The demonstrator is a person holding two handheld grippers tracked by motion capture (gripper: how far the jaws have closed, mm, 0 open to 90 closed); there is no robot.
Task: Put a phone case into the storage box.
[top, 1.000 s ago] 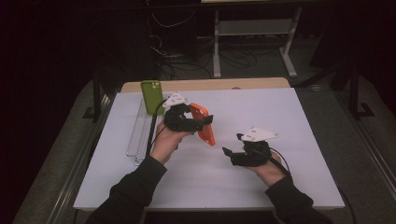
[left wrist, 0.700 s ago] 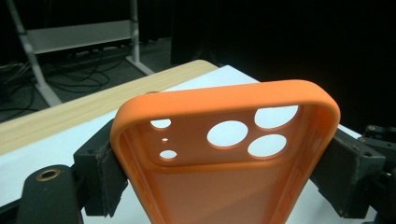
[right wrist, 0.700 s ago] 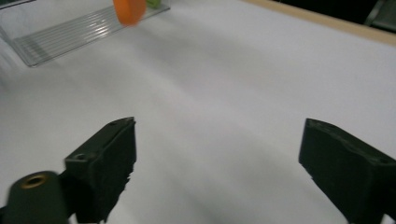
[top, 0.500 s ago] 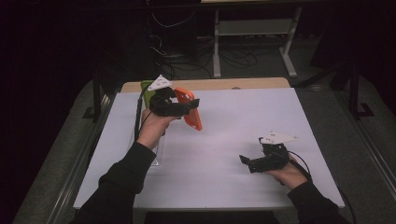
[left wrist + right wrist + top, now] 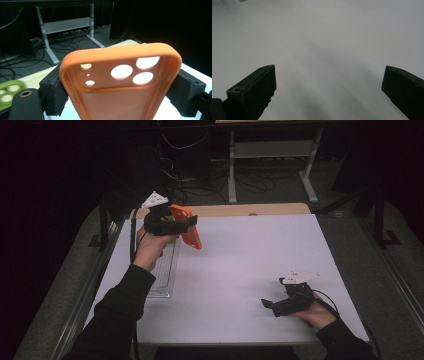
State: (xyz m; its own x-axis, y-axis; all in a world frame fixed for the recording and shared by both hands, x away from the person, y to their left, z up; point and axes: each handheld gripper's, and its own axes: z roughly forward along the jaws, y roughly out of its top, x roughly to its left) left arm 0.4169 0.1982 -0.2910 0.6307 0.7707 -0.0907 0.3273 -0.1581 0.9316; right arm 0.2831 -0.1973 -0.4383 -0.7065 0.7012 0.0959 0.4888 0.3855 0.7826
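Obstacles: clear tray [image 5: 164,270] at table's [image 5: 250,250] nine o'clock edge, green phone case [image 5: 7,92] there; centre to three o'clock passable.

I see the white surface [image 5: 240,270] brightly lit from above against a dark room. My right gripper view is soft, with faint shadows; the near orange phone case [image 5: 120,82] looks slightly blurred.

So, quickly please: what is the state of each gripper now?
Left gripper: closed on the orange phone case.
Right gripper: open, holding nothing.
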